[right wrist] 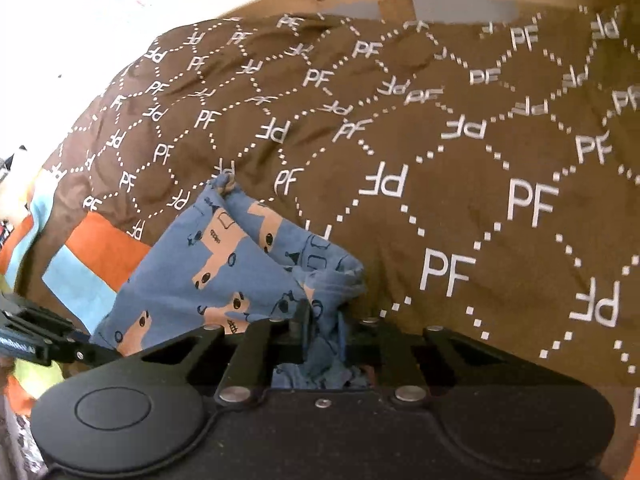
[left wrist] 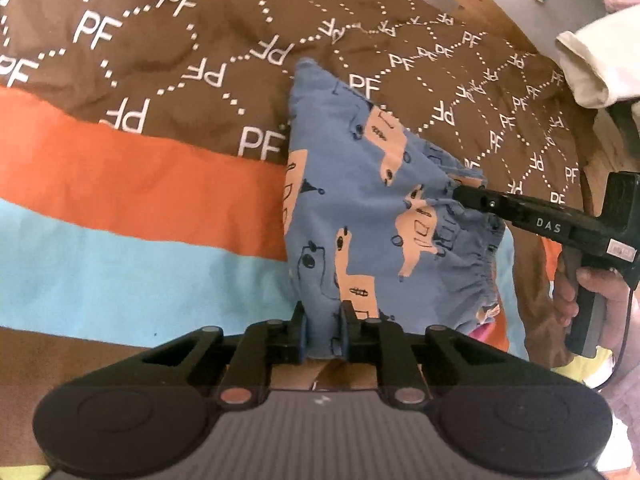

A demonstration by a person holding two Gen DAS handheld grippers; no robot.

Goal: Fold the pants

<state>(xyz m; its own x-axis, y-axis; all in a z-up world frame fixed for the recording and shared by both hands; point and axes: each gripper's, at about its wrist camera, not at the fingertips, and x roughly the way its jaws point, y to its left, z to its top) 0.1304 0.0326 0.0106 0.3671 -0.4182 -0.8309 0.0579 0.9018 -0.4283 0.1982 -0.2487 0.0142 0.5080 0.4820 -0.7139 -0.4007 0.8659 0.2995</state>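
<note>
Hand-held gripper (left wrist: 323,334), pants (left wrist: 360,200), "PF" blanket (left wrist: 160,92)

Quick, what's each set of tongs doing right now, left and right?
Left tongs: shut on the near edge of the pants.
Right tongs: shut on bunched pants fabric.

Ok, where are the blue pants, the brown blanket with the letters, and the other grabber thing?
blue pants (left wrist: 352,200): left wrist view, on the printed middle of the fabric.
brown blanket (right wrist: 460,160): right wrist view, on a bare brown patch.
right gripper (left wrist: 464,193): left wrist view, at its tip pinching the pants.
</note>
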